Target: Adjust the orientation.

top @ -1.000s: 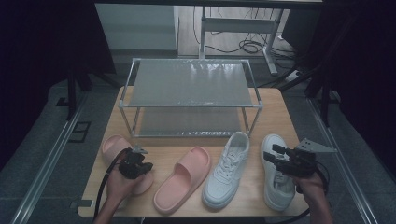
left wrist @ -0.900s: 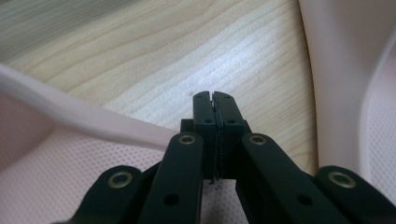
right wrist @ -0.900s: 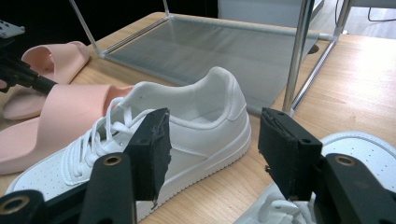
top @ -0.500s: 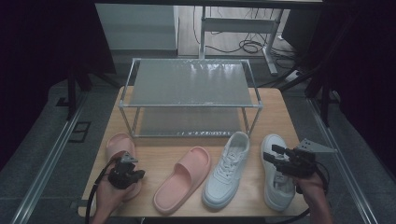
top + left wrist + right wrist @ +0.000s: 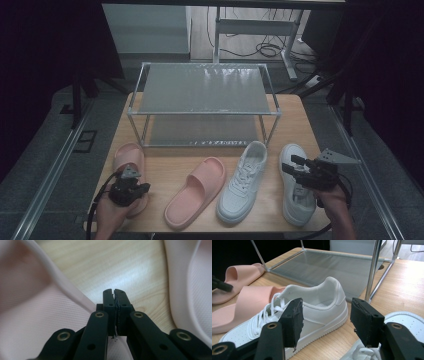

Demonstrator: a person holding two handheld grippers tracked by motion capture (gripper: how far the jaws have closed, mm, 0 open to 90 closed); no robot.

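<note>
All four shoes sit on counter (image 5: 165,172), rack (image 5: 205,90) bare; my left claw (image 5: 131,176) pinched closed holding nothing over pink slipper (image 5: 129,156), right claw (image 5: 292,165) wide, holding nothing.

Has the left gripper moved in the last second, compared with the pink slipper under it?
Yes. The left gripper has drawn back along the left pink slipper, from near its middle toward the table's near edge.

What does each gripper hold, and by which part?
Nothing. The left gripper is shut, empty, above the pink slipper; the right gripper is open over the white sneaker.
</note>
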